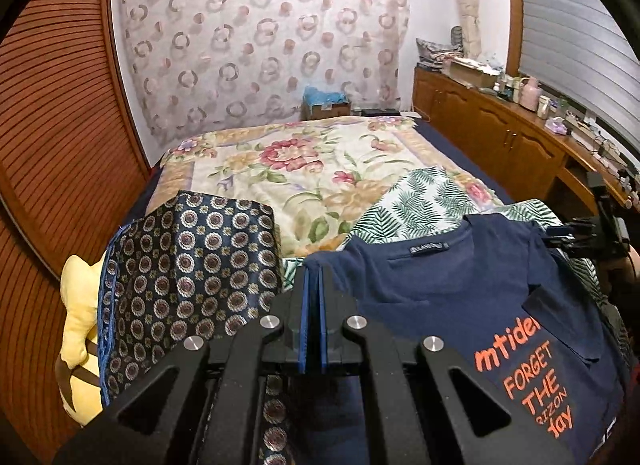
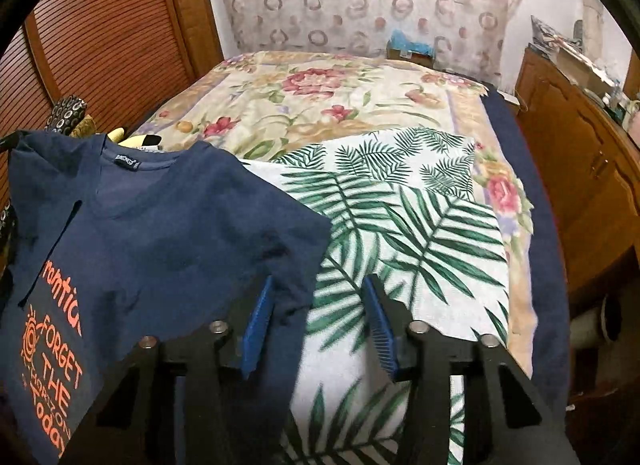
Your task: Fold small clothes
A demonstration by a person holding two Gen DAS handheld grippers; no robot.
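Left gripper: jaws pressed together, blue pads nearly touching. The navy T-shirt edge runs right up to the tips at its shoulder corner — whether cloth is actually pinched between the pads I can't tell from the left wrist view.

Right gripper: jaws partly apart, a clear gap between the blue pads. The T-shirt's sleeve hem lies across the left pad and into the gap; the right pad sits over the fern-print cloth and isn't touching the shirt. No squeeze visible, so not a grip.

Shirt position: spread at the near end of the bed, collar pointing away toward the far wall, neck label showing, orange print ("FORGET THE HORIZON…") on the near portion. It overlaps the fern-print cloth, which lies beneath and beside it, toward the dresser side. Both sit on the floral blanket that covers most of the bed; a dark blue sheet edge shows along the side.

Other items:
- dark medallion-patterned fabric just beside the shirt, on the wardrobe side
- yellow plush toy touching that fabric's outer edge
- slatted wooden wardrobe door along that side
- wooden dresser on the opposite side, top cluttered with small items — too small to identify
- circle-print curtain on the far wall
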